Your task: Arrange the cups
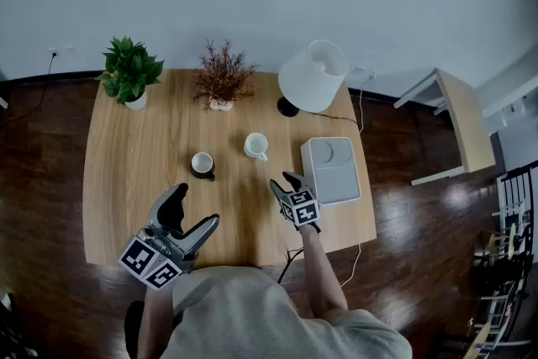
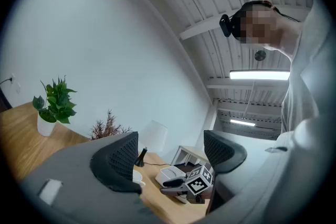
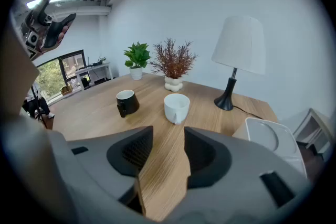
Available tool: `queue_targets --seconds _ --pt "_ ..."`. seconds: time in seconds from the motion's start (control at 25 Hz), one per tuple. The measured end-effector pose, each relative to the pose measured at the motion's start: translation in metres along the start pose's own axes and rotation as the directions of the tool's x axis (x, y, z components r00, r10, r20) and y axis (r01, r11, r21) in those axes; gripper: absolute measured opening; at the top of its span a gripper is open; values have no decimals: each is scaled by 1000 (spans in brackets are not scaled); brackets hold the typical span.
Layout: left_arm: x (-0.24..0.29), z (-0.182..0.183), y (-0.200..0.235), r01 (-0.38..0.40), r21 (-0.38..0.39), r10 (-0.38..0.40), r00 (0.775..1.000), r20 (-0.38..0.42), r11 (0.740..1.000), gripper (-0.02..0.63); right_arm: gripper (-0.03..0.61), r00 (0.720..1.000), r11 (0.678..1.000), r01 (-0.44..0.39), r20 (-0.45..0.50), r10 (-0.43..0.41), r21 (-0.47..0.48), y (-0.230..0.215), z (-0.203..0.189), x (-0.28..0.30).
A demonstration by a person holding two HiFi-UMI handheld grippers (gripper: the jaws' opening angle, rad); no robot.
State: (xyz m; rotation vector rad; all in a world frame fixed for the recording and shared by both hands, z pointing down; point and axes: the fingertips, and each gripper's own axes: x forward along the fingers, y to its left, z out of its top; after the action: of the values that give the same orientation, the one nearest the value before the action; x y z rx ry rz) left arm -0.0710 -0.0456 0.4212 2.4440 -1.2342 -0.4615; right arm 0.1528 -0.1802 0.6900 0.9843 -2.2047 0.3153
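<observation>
White cup [image 1: 256, 145] lies just beyond the right tongs [image 1: 286, 182], open and empty; black cup [image 1: 202, 164] sits beyond the left tongs [image 1: 196, 206], also wide.

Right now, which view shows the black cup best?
The right gripper view: the black cup is close, side-on, handle visible. The head view shows the cup small from above; the left gripper view does not show it.

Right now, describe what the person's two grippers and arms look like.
The left gripper and right gripper match: grey bodies, two curved jaws lined with black ribbed pads, and a cube of black-and-white square markers at the back. The person wears a light grey short-sleeved shirt.
</observation>
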Motion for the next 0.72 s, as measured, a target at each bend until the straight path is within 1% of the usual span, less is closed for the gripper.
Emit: queue_targets --seconds 0.12,0.24,0.4,0.52,0.64,0.72 --pt "1 -1 0 -2 -2 2 1000 -5 1000 382 202 1000 1000 -11 -15 11 -9 -1 0 10" --pt "1 -3 0 0 -1 0 1000 -12 1000 382 202 999 1000 -18 -45 17 -23 -7 -2 33" --pt "0 -4 -1 -4 2 4 1000 -16 1000 382 202 994 999 -25 -111 19 -49 -18 -4 68" --pt "-3 -3 -1 -11 5 11 1000 -14 1000 382 202 988 996 -33 -152 21 -79 -21 2 90" --pt "-5 -2 0 -19 8 19 1000 -14 1000 382 201 977 994 -37 -211 14 -104 -23 6 106" --pt "-6 -2 0 -23 9 23 1000 -12 1000 382 160 965 992 -35 -260 2 -122 -26 3 116"
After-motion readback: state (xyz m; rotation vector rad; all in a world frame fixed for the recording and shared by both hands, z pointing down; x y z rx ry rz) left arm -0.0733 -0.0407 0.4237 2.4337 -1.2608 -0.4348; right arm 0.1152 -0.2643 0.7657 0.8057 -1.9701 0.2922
